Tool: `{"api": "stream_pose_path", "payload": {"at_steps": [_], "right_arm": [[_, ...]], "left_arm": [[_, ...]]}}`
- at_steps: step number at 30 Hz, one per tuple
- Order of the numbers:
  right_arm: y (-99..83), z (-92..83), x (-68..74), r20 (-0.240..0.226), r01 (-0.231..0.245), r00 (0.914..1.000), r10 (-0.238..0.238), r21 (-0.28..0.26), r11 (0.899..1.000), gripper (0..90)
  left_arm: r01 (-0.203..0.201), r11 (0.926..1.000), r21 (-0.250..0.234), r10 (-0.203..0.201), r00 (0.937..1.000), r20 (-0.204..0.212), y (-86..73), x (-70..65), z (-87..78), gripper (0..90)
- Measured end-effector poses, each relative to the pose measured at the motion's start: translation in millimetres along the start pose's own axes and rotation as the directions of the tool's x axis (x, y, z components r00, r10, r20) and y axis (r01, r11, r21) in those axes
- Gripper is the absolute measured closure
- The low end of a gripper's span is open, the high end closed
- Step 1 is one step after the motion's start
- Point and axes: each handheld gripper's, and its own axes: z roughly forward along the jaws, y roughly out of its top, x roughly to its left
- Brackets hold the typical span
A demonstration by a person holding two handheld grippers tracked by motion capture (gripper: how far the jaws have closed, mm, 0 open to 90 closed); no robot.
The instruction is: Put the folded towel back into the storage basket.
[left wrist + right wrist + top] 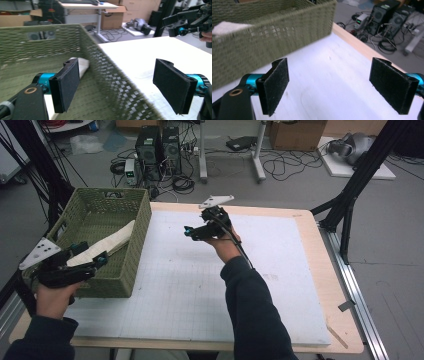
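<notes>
Left gripper [120, 82]: two black padded jaws standing wide apart, nothing between the pads, teal fittings behind each. Green woven basket [105, 72]: its near wall runs between the jaws, so one jaw is over the basket's inside and the other over the white table [150, 53]. White folded cloth [82, 65]: lying inside the basket, just behind the jaw there. Right gripper [181, 26]: held above the table's far side, black with a teal part.

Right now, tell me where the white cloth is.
The white cloth lies inside the green basket at the table's left in the high view, leaning on its right wall, just ahead of the left gripper.
</notes>
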Motion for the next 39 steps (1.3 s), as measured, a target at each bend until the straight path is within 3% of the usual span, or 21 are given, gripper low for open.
{"api": "stream_pose_path", "payload": {"at_steps": [8, 12, 22, 32, 39], "right_arm": [[-45.4, -49.5, -10.9, 0.047, -0.033, 0.9984, 0.033, -0.007, 0.999, 12.3], [-65.9, -78.1, -14.2, 0.065, -0.057, 0.9961, 0.06, -0.039, 0.998, 11.8], [-117.3, -135.1, -22.5, 0.147, -0.113, 0.9815, 0.123, -0.073, 0.991, 11.7], [-167.3, -164.5, -18.7, 0.207, -0.15, 0.9651, 0.161, -0.071, 0.986, 11.6], [-187.5, -169.7, -17.0, 0.224, -0.176, 0.9562, 0.189, -0.077, 0.981, 11.4]], "left_arm": [[-0.023, 0.9997, 0.0, 0.023, 0.9952, 0.095, -1.2, -30.8, 29.2, 22.1], [-0.029, 0.9996, 0.006, 0.028, 0.9908, 0.133, -4.2, -43.8, 44.6, 22.1], [-0.05, 0.9987, -0.011, 0.051, 0.9725, 0.227, -8.3, -75.5, 72.3, 22.2], [-0.088, 0.9958, -0.024, 0.091, 0.9469, 0.308, -24.4, -97.5, 90.4, 22.6], [-0.093, 0.9956, 0.017, 0.082, 0.9415, 0.327, -43.8, -106.1, 101.9, 23.4]]}}
